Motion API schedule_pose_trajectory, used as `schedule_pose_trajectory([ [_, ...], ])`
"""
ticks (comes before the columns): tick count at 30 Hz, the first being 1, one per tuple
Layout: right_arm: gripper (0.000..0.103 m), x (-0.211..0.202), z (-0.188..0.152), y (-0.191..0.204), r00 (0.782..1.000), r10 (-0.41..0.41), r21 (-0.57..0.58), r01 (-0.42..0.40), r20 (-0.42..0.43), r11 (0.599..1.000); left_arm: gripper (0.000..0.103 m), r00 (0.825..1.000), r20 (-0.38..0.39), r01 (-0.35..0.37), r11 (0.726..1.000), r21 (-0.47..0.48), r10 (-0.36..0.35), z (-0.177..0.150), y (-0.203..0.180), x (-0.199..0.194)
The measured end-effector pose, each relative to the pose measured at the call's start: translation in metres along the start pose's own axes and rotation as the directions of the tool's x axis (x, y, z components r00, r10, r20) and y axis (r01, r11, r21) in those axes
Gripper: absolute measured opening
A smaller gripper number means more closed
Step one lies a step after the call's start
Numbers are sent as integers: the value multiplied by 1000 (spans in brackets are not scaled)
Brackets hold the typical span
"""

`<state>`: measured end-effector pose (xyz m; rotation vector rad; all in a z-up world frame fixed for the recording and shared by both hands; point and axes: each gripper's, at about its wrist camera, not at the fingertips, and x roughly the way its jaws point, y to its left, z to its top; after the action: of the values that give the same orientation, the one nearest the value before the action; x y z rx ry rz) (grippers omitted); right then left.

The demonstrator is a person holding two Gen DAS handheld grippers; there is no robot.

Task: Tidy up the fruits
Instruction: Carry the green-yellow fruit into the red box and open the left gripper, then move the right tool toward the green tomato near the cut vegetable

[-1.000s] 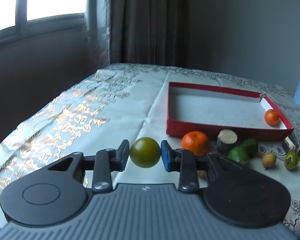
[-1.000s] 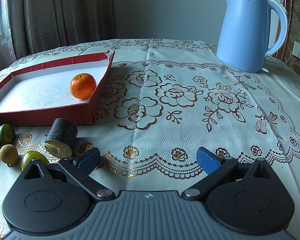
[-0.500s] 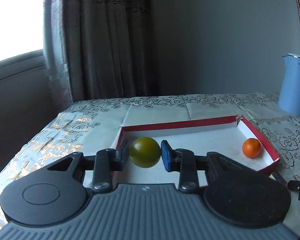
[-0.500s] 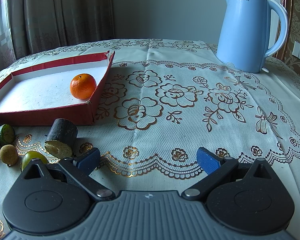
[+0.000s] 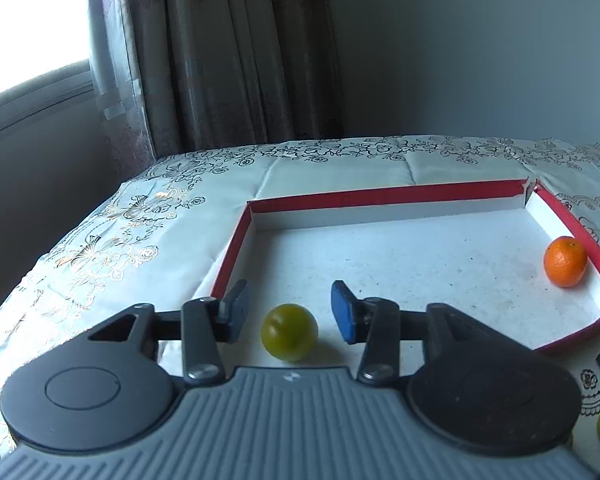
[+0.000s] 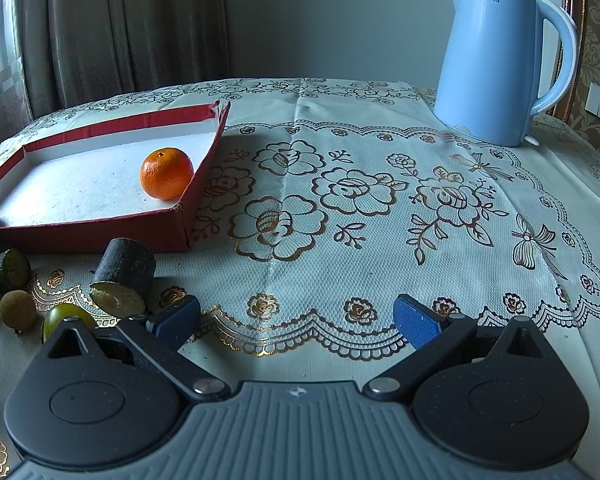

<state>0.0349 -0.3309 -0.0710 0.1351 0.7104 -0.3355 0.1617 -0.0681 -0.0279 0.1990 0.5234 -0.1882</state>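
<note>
Olive-green fruit (image 5: 288, 332) now sits free on the white floor of the red tray (image 5: 383, 194), near the tray's 7 o'clock corner in the left wrist view. One second ago it was pinched between the blue pads over bare cloth, short of the tray; half a second ago it was still pinched, already over the tray. The left gripper (image 5: 288, 311) jaws are opening: gaps show on both sides of the fruit, neither pad touching it. Fruit lies between the pads but is released.

Tray contents now: green fruit, plus the orange mandarin (image 5: 565, 261) at 3 o'clock against the right wall, well apart from it.

Right gripper (image 6: 296, 318) is unchanged across all three right wrist frames: spread wide, empty, over the lace tablecloth (image 6: 379, 200).

Remaining outside the tray, at 9 o'clock from the right gripper: a dark cut stub (image 6: 122, 276), a lime (image 6: 10, 270), a small tan fruit (image 6: 18, 310), another green fruit (image 6: 62, 318) partly hidden by the gripper body.

Judgement: second fruit delivered; several left to move. Green fruit is round and may roll when the pads withdraw. Blue kettle (image 6: 495, 60) at 1 o'clock is not involved.
</note>
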Motion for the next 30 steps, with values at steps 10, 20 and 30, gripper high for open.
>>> schedule_pose_trajectory([
  [10, 103, 0, 0, 0, 1000, 0, 0, 0, 0, 1000, 74, 999, 8, -33, 999, -20, 33, -4, 5, -8],
  [20, 103, 0, -1, 0, 1000, 2, 1, -2, 0, 1000, 101, 998, 39, -43, 990, -135, 49, -29, 46, -66],
  [30, 103, -33, -6, -7, 976, 100, 39, -109, 196, 993, 103, 980, 124, -126, 967, -223, 156, -90, 101, -127],
])
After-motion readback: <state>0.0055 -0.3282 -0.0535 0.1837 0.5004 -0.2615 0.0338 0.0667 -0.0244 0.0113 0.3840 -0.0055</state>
